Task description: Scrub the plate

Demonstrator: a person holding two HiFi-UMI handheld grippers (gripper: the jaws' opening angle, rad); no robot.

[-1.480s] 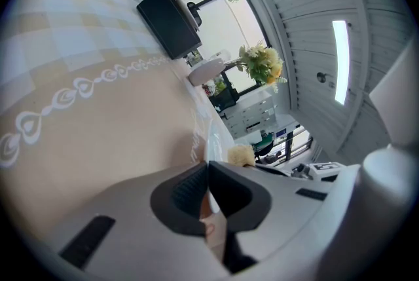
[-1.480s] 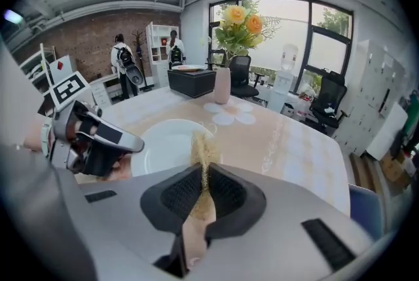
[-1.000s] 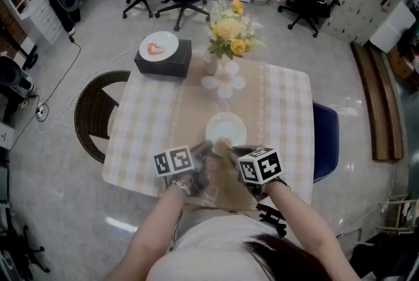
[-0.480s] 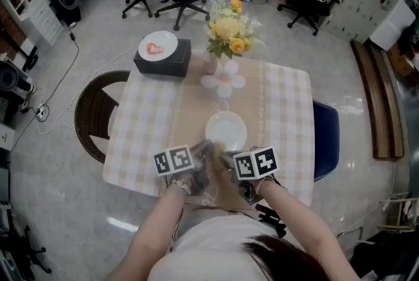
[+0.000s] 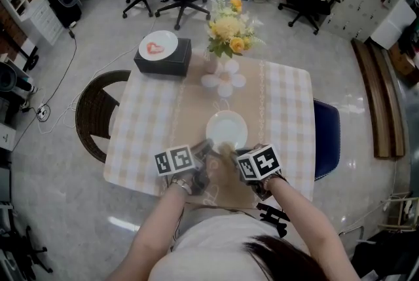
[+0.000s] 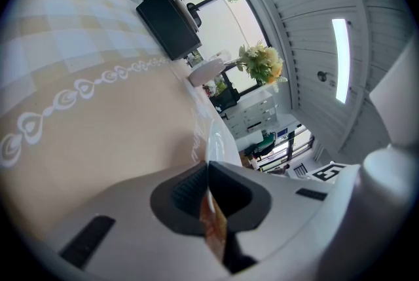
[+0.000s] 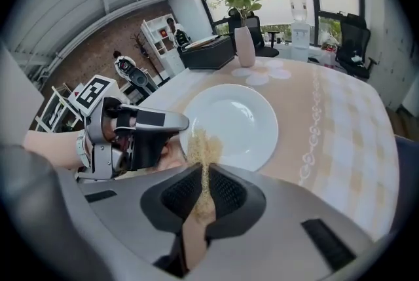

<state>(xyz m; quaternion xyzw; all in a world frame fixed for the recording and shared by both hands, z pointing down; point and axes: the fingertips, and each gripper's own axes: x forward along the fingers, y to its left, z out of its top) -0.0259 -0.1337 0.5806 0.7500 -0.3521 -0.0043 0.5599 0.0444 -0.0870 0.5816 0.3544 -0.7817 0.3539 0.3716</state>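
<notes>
The right gripper [image 7: 204, 175] has its jaws closed on a tan scrubber [image 7: 200, 145]. The scrubber's frayed tip touches the near rim of the white plate [image 7: 236, 116]. The left gripper [image 6: 207, 171] is clamped tight on the plate's near-left rim. The plate lies on the table [image 5: 281, 109], near the flowers [image 5: 228, 29].

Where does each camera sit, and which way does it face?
Head view: on the person's head, facing down at the table; forearms, left gripper, right gripper show.
Left gripper view: on that gripper, facing the flowers; own jaws pinch the plate.
Right gripper view: on that gripper, facing the plate; own jaws clamp a scrub pad.
All share the plate.
</notes>
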